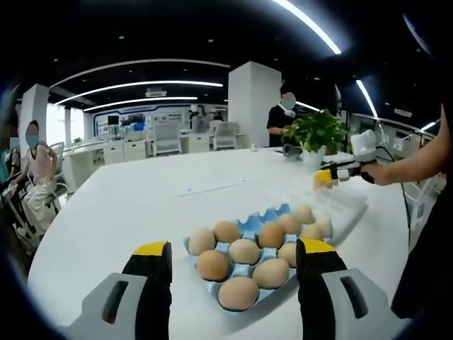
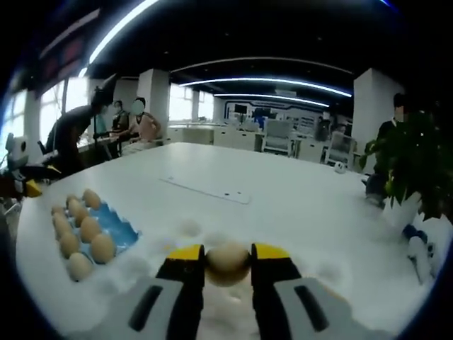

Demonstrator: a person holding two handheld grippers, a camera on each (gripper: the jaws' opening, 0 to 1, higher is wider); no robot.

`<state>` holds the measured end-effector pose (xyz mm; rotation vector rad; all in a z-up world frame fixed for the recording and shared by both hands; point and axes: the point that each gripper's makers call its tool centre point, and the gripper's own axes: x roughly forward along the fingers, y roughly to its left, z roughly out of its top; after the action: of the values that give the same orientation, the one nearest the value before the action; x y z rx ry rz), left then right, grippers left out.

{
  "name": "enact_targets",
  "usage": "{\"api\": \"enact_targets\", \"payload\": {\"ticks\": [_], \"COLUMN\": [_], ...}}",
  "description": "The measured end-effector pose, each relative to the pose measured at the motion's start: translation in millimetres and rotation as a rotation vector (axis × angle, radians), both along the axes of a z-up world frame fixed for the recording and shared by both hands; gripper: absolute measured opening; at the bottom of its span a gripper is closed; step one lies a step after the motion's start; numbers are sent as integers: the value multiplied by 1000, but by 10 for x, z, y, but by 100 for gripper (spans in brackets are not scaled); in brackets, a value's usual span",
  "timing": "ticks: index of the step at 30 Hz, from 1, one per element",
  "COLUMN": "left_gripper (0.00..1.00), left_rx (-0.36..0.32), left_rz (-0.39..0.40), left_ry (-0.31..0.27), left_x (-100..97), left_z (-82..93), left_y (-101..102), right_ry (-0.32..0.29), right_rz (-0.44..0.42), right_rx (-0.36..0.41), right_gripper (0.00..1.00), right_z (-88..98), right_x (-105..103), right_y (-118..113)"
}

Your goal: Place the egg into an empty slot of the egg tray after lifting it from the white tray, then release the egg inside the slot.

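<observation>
between right gripper (image 2: 227,263) jaws: egg (image 2: 227,264) clamped; left gripper (image 1: 233,256) jaws apart.

A long white table (image 1: 141,205) runs through an open-plan office under a dark ceiling crossed by curved light strips (image 1: 141,85) — bright white lines. White square pillars (image 1: 253,103) stand behind it, with desks and grey office chairs (image 1: 167,138) further back and screens on the far wall. A leafy potted plant (image 2: 407,166) sits at the table's edge — windows (image 2: 53,106) glow beyond seated people.
</observation>
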<state>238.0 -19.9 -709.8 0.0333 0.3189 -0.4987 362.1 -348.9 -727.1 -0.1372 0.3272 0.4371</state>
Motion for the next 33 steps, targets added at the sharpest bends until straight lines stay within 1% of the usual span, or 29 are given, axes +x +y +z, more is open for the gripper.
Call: {"api": "enact_targets", "payload": {"ticks": [3,12,18,24,25,30,33], "left_gripper": [72,72,72,72,72,73,73], "left_rx": [-3,0,-2,-5,-3,-2,-1], "left_rz": [-1,-3,-4,-4,-3,4,1], "left_ry": [0,0,6,8,9,3,4], "left_x": [11,47,65,78,77,90,85], "left_z": [6,6,-15,-22,-25,-21,-25], "left_y": [-6,-15,-12,-1,1,19,21], "right_ry": [-7,-25,-20,-19,-19,-16,-4], "right_rz": [19,127,202,277,299,353,377], "right_rx": [20,39,56,86,91,113,126], "right_gripper": [25,25,25,25,25,25,25], "right_z": [53,162,165,184,190,202,190], "right_x": [6,1,0,-8,-18,-63,-75], "right_y": [106,595,918,1310,1400,1717,1848]}}
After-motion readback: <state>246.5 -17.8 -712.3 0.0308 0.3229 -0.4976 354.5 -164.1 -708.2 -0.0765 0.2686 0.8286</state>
